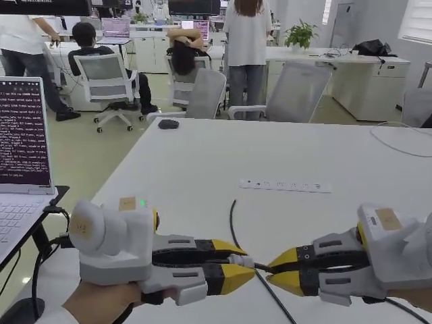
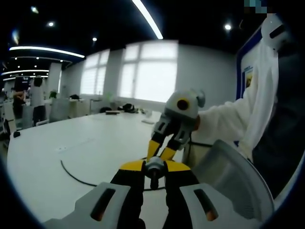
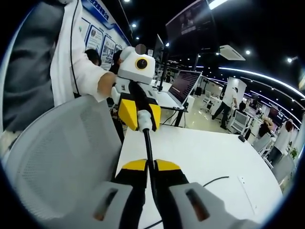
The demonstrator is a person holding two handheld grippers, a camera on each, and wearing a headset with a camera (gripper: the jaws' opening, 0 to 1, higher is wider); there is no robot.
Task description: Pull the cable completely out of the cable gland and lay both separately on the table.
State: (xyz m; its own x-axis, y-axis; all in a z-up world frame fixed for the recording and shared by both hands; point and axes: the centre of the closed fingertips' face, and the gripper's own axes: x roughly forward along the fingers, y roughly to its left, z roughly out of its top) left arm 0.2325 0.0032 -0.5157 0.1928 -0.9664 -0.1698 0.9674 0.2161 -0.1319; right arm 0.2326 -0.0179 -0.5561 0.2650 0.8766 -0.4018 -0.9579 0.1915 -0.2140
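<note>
Head view: left gripper (image 1: 250,262) jaws pinch cable gland (image 1: 239,259), right gripper (image 1: 271,268) pinches cable (image 1: 231,223); power strip (image 1: 285,185) beyond.

grippers 2: left gripper (image 1: 251,267), right gripper (image 1: 271,264); cable (image 1: 233,223) 1; cable gland (image 1: 239,260) 1; power strip (image 1: 285,185) 1; laptop (image 1: 23,135) 1; mouse (image 1: 168,123) 1; potted plant (image 1: 302,32) 1

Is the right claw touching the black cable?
Touching. In the right gripper view, the right claw is shut on the black cable, which runs straight out from between its two halves with no gap.
</note>
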